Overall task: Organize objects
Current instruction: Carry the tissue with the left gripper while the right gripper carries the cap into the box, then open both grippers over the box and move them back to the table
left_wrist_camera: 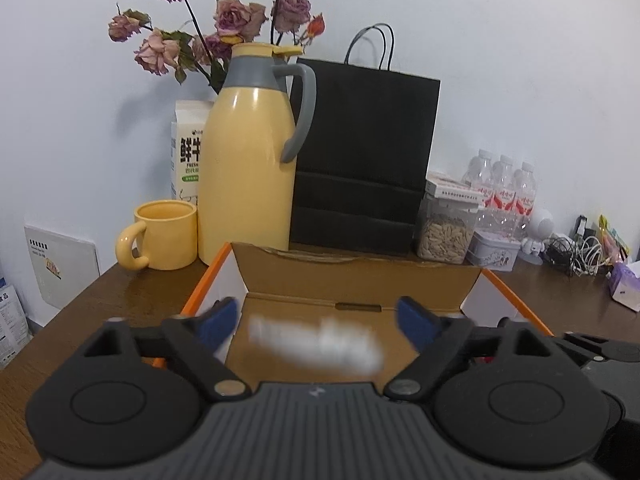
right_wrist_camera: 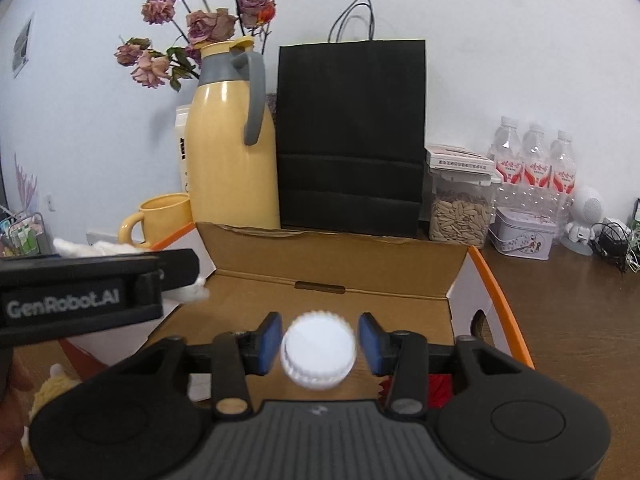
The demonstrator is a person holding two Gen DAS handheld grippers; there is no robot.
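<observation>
An open cardboard box with orange-edged white sides stands on the brown table; it also shows in the right wrist view. My left gripper is open above the box, and a blurred white object is in the air between and below its blue pads. My right gripper is open above the box. A white ribbed bottle cap sits between its pads with a small gap on each side. The left gripper's body shows at the left of the right wrist view.
A yellow thermos jug, yellow mug, milk carton, dried roses and black paper bag stand behind the box. A seed jar, tin, water bottles and cables are at the right.
</observation>
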